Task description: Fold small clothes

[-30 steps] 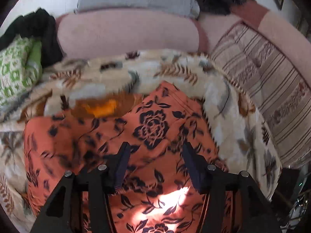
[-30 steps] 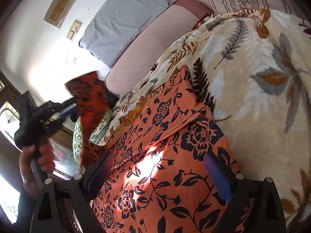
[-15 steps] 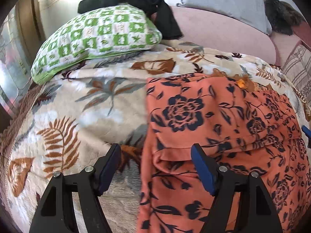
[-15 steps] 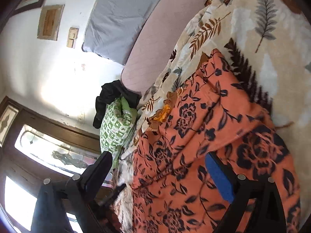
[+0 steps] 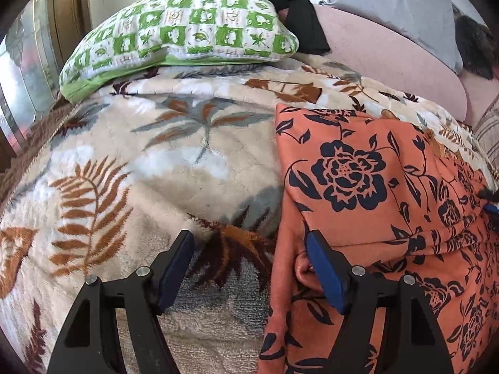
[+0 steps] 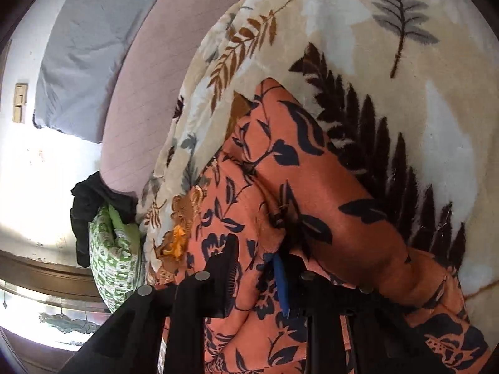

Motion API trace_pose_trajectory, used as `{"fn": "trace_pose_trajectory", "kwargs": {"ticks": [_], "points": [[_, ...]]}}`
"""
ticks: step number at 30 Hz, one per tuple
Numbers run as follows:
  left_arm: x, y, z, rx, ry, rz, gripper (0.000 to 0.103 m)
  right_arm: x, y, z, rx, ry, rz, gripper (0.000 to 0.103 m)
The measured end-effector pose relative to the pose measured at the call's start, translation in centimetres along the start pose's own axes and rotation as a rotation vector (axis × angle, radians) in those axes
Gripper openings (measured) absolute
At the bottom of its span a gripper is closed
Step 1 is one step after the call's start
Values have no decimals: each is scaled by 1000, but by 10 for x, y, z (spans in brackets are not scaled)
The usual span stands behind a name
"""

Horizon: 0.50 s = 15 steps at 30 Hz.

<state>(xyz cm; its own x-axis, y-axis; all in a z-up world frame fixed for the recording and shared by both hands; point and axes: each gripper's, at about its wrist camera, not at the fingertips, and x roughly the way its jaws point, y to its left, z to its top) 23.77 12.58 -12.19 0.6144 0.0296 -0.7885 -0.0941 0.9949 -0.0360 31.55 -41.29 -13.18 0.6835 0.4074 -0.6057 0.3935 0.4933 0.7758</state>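
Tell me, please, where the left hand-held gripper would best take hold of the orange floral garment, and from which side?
Probably the doubled left edge of the orange floral garment, where the folded layer ends beside the blanket. The left hand-held gripper stands open, one finger on the blanket, the other against that rolled edge. Coming in from the blanket side would let the jaws straddle the edge and pinch both layers.

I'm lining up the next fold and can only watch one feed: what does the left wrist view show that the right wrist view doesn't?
Left wrist only: the left gripper, open over the orange floral garment's near edge, one finger on cloth, one over the leaf-print blanket.

Right wrist only: the right gripper, just closing, with a bunched garment fold between its fingers; a wall switch.

Both: garment, blanket, green checked pillow, black clothing, grey cushion.
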Motion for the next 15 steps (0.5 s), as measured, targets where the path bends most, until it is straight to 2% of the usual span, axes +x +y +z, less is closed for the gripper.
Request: {"fn": "trace_pose_trajectory", "kwargs": {"ticks": [1, 4, 6, 8, 10, 12, 13, 14, 15], "points": [[1, 1, 0, -5, 6, -5, 77, -1, 4, 0, -32, -6, -14, 8], [3, 3, -2, -17, 5, -13, 78, -28, 36, -8, -178, -74, -3, 7], [3, 2, -2, -17, 3, -10, 78, -59, 60, -25, -305, -155, -10, 7], [3, 2, -2, -18, 3, -8, 78, -78, 57, -47, -342, -218, -50, 7], [3, 3, -2, -21, 3, -9, 78, -65, 39, -56, -333, -196, -124, 8], [-1, 5, -3, -29, -2, -15, 78, -34, 13, -52, -289, -82, -242, 9], [-5, 6, -2, -29, -11, -11, 78, -30, 3, -50, -254, -50, -240, 10], [-10, 6, -1, -24, -30, -2, 78, -38, -2, -50, -224, -76, -194, 11], [-17, 6, 1, -21, -60, 5, 78, -47, -1, -50, -222, -106, -193, 24]]}}
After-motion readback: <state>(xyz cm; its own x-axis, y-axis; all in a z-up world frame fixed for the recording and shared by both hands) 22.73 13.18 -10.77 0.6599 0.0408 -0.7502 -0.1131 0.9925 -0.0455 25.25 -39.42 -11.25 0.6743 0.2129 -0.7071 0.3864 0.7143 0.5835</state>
